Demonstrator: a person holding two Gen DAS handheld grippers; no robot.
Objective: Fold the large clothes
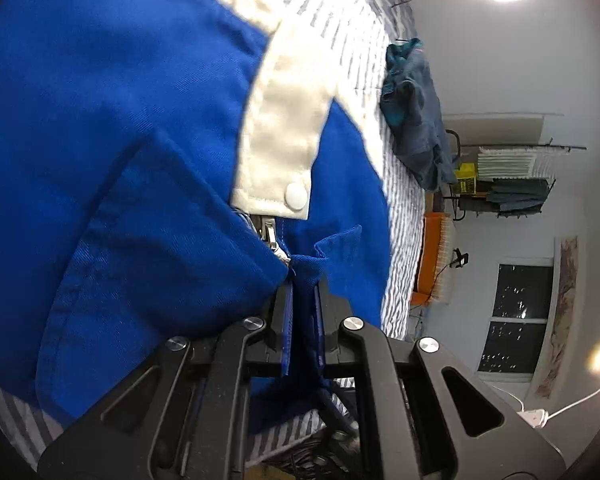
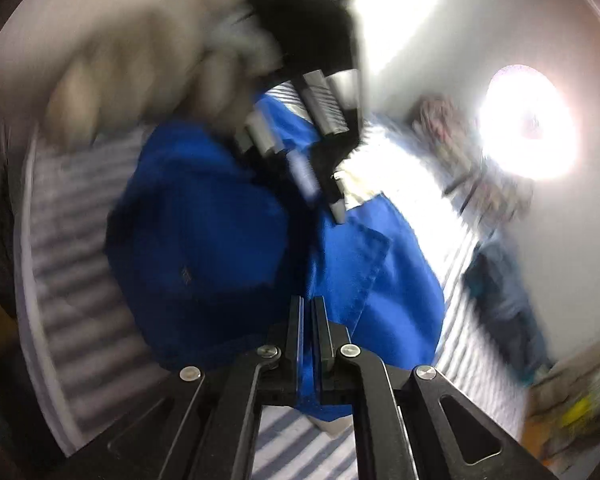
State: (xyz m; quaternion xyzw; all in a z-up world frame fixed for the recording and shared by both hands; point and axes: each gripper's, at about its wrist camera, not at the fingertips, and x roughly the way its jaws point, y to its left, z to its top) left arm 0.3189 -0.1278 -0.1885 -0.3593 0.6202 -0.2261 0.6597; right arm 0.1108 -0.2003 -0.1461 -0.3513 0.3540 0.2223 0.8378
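No brand, label or readable writing is showing in either view; a small faint mark on the blue cloth in the right wrist view is too blurred to make out.

In the left wrist view, a bright blue twill garment (image 1: 112,128) is filling the left and centre of the frame, lying over a grey-and-white striped sheet (image 1: 400,216). A cream cloth band (image 1: 284,120) is running down from the upper centre, ending at a round white snap button (image 1: 295,191), with a metal zipper pull (image 1: 271,240) just below it. The left gripper (image 1: 303,292), black with round silver pivot screws, is sitting at lower centre with its jaws nearly closed and a fold of the blue fabric pinched between them. A crumpled teal and grey-blue garment (image 1: 416,120) is lying on the sheet at the right, well apart from the blue one.

In the right wrist view, heavily blurred, the blue garment (image 2: 220,240) is bunching across the centre, a stitched edge angling down at centre right. The right gripper (image 2: 307,320), at lower centre, is fully closed on a strip of that blue cloth. The other gripper and the hand (image 2: 140,80) holding it are appearing smeared at upper left.
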